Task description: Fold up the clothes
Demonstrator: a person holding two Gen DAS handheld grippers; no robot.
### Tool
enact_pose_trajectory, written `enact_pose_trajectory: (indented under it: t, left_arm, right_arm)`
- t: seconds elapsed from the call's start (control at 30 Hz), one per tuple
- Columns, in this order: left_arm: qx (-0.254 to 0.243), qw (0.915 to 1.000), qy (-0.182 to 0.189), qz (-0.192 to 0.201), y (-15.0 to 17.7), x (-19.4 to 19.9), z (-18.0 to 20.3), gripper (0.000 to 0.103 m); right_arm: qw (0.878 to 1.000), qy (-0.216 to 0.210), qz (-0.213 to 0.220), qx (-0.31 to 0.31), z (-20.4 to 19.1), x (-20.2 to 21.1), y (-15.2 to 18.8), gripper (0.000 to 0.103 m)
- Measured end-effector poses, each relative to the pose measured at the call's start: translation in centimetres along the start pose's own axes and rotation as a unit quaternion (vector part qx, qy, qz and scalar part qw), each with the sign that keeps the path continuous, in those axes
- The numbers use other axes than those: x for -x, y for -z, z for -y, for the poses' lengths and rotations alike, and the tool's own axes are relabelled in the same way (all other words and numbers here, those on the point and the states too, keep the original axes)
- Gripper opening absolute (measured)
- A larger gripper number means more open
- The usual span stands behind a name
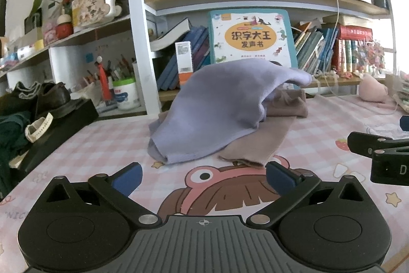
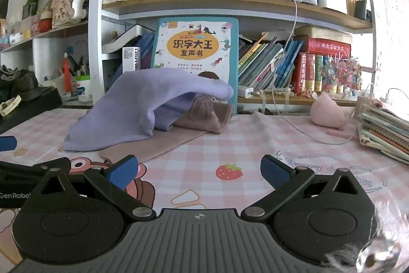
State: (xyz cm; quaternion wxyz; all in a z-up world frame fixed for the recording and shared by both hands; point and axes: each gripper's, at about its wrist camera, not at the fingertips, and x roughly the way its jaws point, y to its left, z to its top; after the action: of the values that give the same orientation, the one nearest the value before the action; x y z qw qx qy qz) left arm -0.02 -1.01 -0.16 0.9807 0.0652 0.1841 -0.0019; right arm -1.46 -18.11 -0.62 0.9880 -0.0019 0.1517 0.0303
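A lilac garment (image 1: 212,109) lies draped in a hump over a tan-brown garment (image 1: 258,142) on the pink checked table cover (image 1: 102,145). The same lilac garment (image 2: 143,109) and brown garment (image 2: 179,134) show in the right wrist view, left of centre. My left gripper (image 1: 204,177) is open, just short of the brown garment's near edge, nothing between its blue pads. My right gripper (image 2: 199,170) is also open and holds nothing, to the right of the clothes. The right gripper's body (image 1: 378,152) shows at the left view's right edge.
A bookshelf (image 2: 230,9) with a large teal picture book (image 2: 196,53) stands right behind the clothes. A black box with shoes (image 1: 51,104) sits at the left. A pink plush (image 2: 329,114), a charging cable (image 2: 288,124) and a stack of notebooks (image 2: 383,129) lie at the right.
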Motion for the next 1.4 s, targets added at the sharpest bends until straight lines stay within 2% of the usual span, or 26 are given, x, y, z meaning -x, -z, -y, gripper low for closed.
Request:
enact_pose_trajectory:
  t: [0.2,0.63,0.97,1.2,1.4]
  left_arm:
    - [0.028,0.9996,-0.003,0.0,0.1,0.1,-1.0,0.103]
    - [0.028,0.9993,-0.025,0.002,0.0,0.1,-0.9,0.103]
    - [0.033,0.9992,-0.02,-0.002,0.0,0.0,-1.1,0.103]
    - [0.039,0.999,-0.023,-0.004,0.1,-0.1,-1.3,0.103]
    - [0.037,0.9988,-0.031,0.005,0.1,0.3,-1.2,0.103]
  right_arm:
    - [1.0,-0.003,-0.005,0.0,0.0,-0.2,0.0,0.103]
    - [1.0,0.005,-0.006,0.002,-0.1,-0.2,0.0,0.103]
    - [1.0,0.022,-0.022,-0.007,0.0,-0.5,0.0,0.103]
    - [0.999,0.011,-0.023,-0.031,0.9,-0.4,0.1,0.103]
    - [1.0,-0.008,-0.01,-0.004,0.1,-0.1,0.0,0.103]
